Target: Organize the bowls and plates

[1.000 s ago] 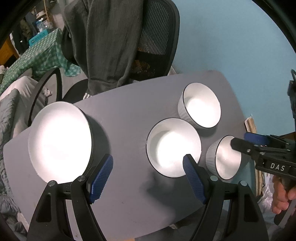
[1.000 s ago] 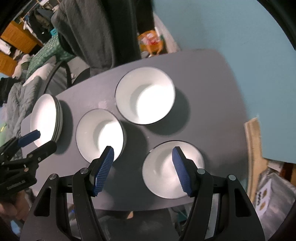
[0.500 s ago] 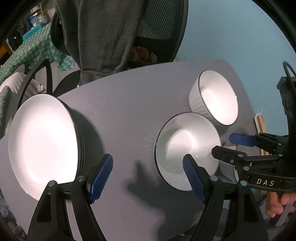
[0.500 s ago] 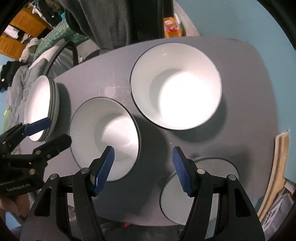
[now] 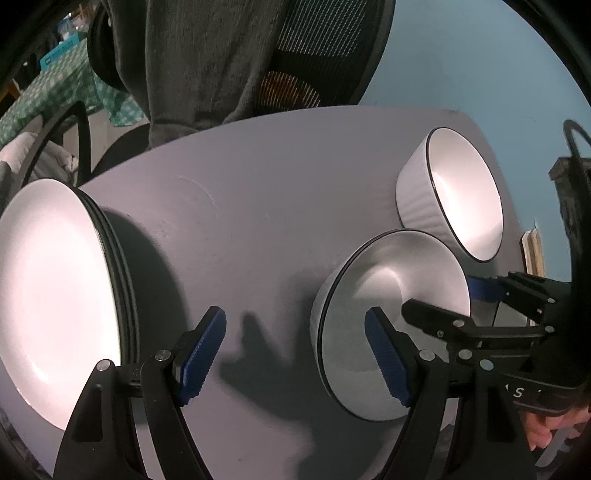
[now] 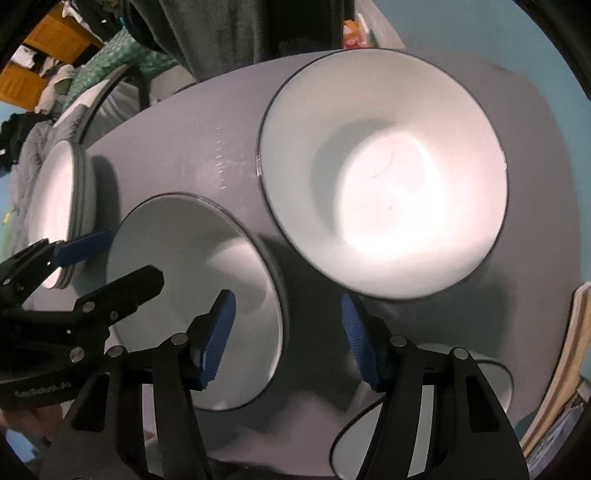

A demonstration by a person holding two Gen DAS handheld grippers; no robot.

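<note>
Low in the frame, the left gripper [image 5: 295,354] and right gripper [image 6: 288,336] gape empty beside the middle bowl [image 5: 391,325]; crowding could knock it.

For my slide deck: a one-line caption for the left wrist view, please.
Open left tongs hover over the grey table between stacked plates and a white bowl.

A lived-in home room, by the look of it: ahead of the hand-held gripper, beyond the grey desk [image 5: 258,192], a mesh office chair [image 5: 325,48] wears a grey garment [image 5: 199,62]. Off to the left, green checked cloth [image 5: 55,88], heaped clothes [image 6: 26,147] and orange shelving [image 6: 48,33] against blue walls [image 5: 461,66].
</note>
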